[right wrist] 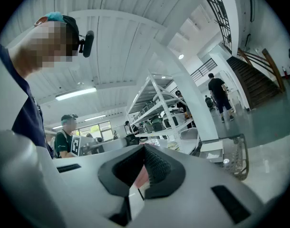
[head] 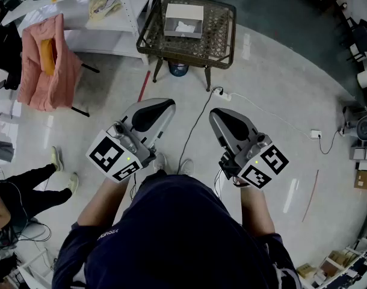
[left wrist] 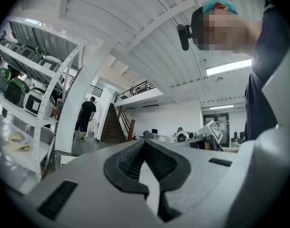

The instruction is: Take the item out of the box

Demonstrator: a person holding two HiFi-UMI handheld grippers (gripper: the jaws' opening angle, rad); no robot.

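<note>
A white open box (head: pixel 183 18) with something pale inside stands on a dark mesh table (head: pixel 222 44) a few steps ahead; the right gripper view shows the box (right wrist: pixel 212 152) small at the right. My left gripper (head: pixel 167 105) and right gripper (head: pixel 215 114) are held side by side in front of my body, well short of the table, tilted upward. The left gripper (left wrist: pixel 145 142) has its jaws together with nothing between them. The right gripper (right wrist: pixel 145 147) also has its tips meeting and holds nothing. The box does not show in the left gripper view.
White shelving (head: pixel 105 17) stands left of the table, with a pink jacket (head: pixel 48 62) hanging nearby. A cable and power strip (head: pixel 222 93) lie on the floor by the table's legs. Another person's legs (head: pixel 27 182) are at the left.
</note>
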